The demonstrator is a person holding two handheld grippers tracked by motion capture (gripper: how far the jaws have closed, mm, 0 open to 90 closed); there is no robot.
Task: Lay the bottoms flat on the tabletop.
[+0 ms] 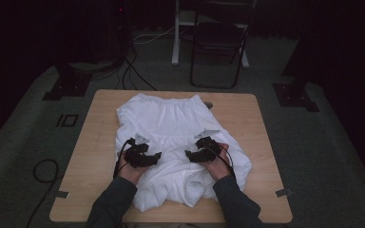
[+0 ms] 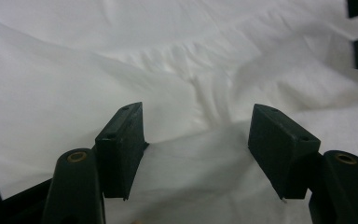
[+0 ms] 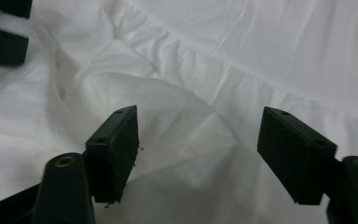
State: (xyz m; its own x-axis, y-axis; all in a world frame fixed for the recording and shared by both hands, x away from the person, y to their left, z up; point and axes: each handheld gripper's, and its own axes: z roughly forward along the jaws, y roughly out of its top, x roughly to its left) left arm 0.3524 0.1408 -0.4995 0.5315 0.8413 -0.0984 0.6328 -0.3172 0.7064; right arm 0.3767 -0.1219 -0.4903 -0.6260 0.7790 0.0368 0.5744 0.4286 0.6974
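Note:
A white garment (image 1: 171, 128) with a gathered waistband lies spread and rumpled over the middle of the wooden table (image 1: 247, 123). My left gripper (image 1: 158, 156) rests on its left part and my right gripper (image 1: 188, 154) on its right part, the tips pointing toward each other a short gap apart. In the left gripper view the left gripper (image 2: 198, 135) stands open over wrinkled white cloth (image 2: 177, 70), nothing clamped between the jaws. The right gripper (image 3: 198, 140) is likewise open above a raised fold (image 3: 168, 107) of the cloth.
The table stands on grey carpet. A black folding chair (image 1: 218, 42) and a white stand leg (image 1: 175, 38) are beyond the far edge, with black stand bases (image 1: 69, 85) (image 1: 294, 95) at both sides. Cables run on the floor at left (image 1: 45, 171). Bare wood borders the garment left and right.

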